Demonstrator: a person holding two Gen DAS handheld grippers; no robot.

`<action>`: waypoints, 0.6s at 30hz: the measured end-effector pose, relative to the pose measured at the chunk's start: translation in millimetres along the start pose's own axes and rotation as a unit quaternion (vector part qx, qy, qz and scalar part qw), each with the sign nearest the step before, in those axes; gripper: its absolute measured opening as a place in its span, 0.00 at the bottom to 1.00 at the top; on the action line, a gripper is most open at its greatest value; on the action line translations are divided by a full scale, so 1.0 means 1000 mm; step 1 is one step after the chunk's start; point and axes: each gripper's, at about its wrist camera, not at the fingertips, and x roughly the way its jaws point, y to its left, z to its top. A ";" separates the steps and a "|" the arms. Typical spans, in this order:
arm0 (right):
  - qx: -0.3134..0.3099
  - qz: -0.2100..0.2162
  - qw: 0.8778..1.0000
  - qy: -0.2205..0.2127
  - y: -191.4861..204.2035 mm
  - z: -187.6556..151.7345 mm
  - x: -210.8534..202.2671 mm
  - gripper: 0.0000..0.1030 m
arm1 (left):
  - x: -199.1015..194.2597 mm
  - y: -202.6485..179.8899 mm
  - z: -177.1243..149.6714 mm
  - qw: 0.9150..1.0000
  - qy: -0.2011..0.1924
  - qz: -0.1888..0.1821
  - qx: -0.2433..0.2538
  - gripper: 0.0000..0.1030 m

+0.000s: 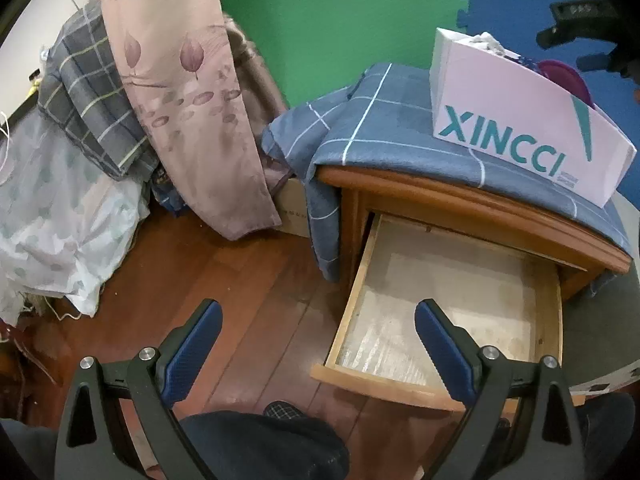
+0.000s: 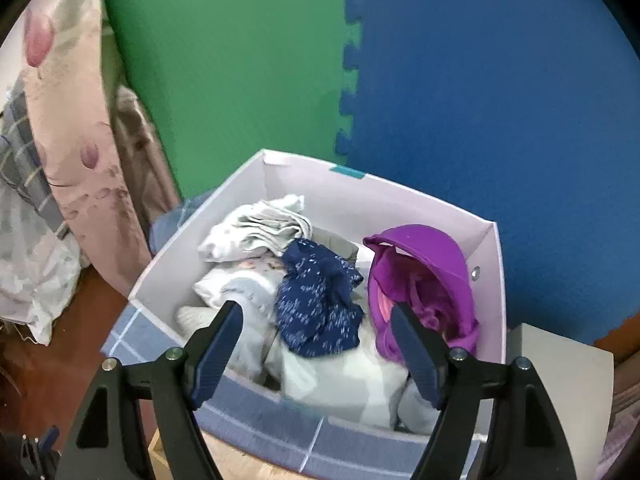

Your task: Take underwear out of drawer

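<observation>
1. The drawer of the wooden nightstand stands pulled out, and its pale lined bottom is bare; no underwear shows inside it, so the emptying looks done.
2. The white box sits on the blue checked cloth that covers the nightstand's top, toward its right edge, directly above the drawer, so the lift from one to the other is short.
3. The underwear now lies in that box: the navy speckled pair on top at the middle, pale folded pieces at the back left corner, and a purple garment against the right wall.
4. The right gripper hangs over the box's near edge, jaws spread wide with nothing between the pads; the navy pair lies loose below them, apparently released.
5. The left gripper hovers by the drawer's front left corner, jaws wide apart and empty, well placed for pushing the drawer shut.
</observation>
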 end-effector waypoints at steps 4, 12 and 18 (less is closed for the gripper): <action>0.014 0.020 0.999 -0.025 -0.002 -0.024 -0.040 0.76 | -0.012 -0.006 -0.001 1.000 -0.007 -0.005 0.003 0.93; 0.018 -0.017 0.996 -0.083 0.002 -0.109 -0.110 0.76 | -0.039 -0.021 -0.004 0.999 -0.026 -0.010 0.017 0.93; 0.037 -0.026 0.997 -0.067 0.009 -0.189 -0.125 0.76 | -0.060 -0.032 -0.013 0.999 -0.038 -0.016 0.028 0.93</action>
